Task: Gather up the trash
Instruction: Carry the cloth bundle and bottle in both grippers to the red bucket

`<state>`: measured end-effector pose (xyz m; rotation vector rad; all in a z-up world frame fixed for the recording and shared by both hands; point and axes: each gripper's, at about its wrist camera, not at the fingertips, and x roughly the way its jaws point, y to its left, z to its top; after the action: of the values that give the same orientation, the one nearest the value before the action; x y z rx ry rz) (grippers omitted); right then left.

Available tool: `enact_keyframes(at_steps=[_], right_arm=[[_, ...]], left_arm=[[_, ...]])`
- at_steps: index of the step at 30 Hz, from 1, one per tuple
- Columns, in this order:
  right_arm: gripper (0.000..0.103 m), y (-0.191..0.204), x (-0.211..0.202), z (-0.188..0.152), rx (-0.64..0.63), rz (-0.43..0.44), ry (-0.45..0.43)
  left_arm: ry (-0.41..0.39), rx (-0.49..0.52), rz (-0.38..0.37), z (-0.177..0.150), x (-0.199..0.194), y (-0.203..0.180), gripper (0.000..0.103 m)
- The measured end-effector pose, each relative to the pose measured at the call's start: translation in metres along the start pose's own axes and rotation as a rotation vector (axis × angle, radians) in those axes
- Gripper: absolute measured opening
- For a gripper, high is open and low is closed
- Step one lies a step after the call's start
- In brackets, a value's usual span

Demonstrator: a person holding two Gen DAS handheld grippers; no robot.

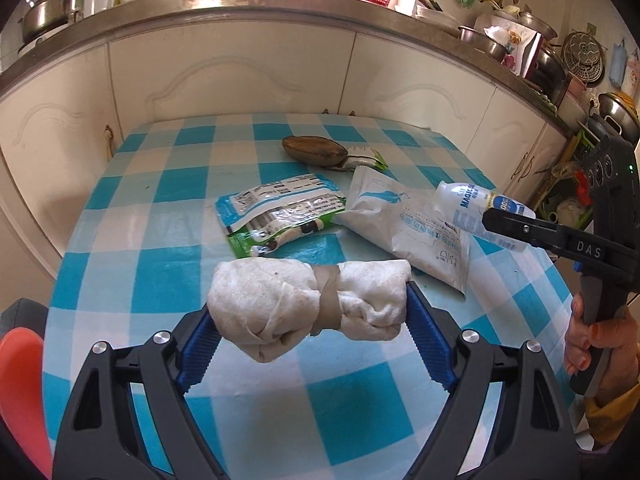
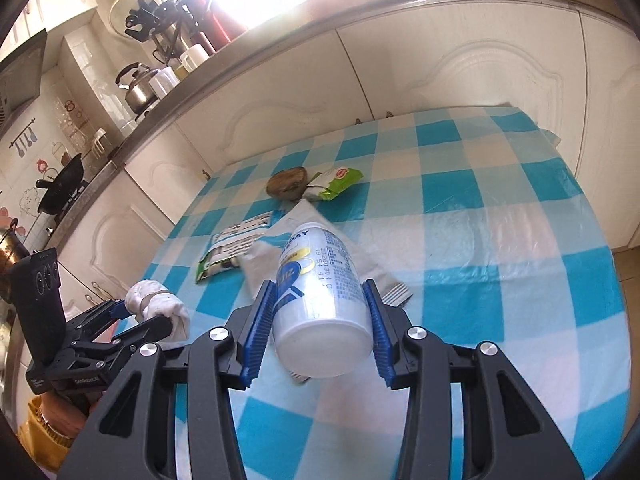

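My left gripper (image 1: pixel 310 310) is shut on a crumpled white paper wad (image 1: pixel 308 304) bound with a brown band, held above the checked tablecloth (image 1: pixel 352 400). It also shows in the right wrist view (image 2: pixel 158 306). My right gripper (image 2: pixel 320 300) is shut on a white plastic bottle (image 2: pixel 320 292) with blue print, held above the table; the bottle also shows in the left wrist view (image 1: pixel 476 204). On the cloth lie a green-edged wrapper (image 1: pixel 276 212), a white pouch (image 1: pixel 408 224), a brown husk (image 1: pixel 314 150) and a small green packet (image 1: pixel 366 160).
White cabinet doors (image 1: pixel 240 76) and a steel counter edge (image 1: pixel 224 12) with pots and cups stand behind the table. An orange object (image 1: pixel 20 392) sits at the left edge. The table's right edge (image 2: pixel 600 280) drops to the floor.
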<state>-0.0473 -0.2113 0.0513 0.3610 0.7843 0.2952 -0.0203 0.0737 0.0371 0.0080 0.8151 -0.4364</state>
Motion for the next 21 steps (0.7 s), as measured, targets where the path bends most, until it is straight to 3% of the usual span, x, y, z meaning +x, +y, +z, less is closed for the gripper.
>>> enact_keyframes(at_steps=[6,21], right_arm=[[0.045,0.025,-0.009,-0.017,0.014,0.020,-0.013],[0.045,0.110,0.010,-0.048,-0.065,0.091,0.087]], left_arm=[[-0.029,-0.030,0.021,-0.013,-0.028,0.023,0.085],[-0.087,-0.172,0.114,-0.063,-0.092,0.111,0.085]])
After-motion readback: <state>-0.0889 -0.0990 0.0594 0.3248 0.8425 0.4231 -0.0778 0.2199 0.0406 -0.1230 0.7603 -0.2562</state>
